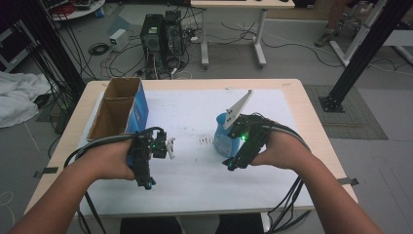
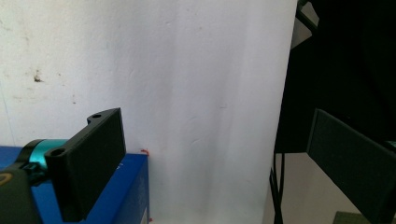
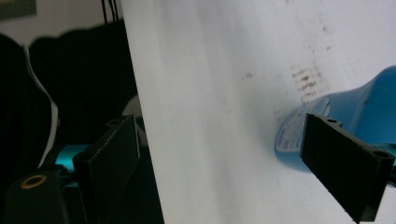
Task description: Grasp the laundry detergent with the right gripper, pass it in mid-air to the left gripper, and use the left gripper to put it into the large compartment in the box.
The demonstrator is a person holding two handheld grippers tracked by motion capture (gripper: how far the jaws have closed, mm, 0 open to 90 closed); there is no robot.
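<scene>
Black jaws of both grippers are standing wide apart and gripping nothing. The left gripper [image 1: 146,181] is hovering over the white table cover [image 1: 195,117], a blue cardboard box [image 2: 126,191] lying just beside one jaw. The right gripper [image 1: 233,165] is hanging beside a light-blue plastic bottle [image 3: 355,112], one jaw overlapping its labelled base

Blue-sided brown cardboard box [image 1: 119,108], light-blue plastic bottle with printed label [image 1: 223,136], white speckled table sheet [image 1: 195,122], black gripper jaws.
</scene>
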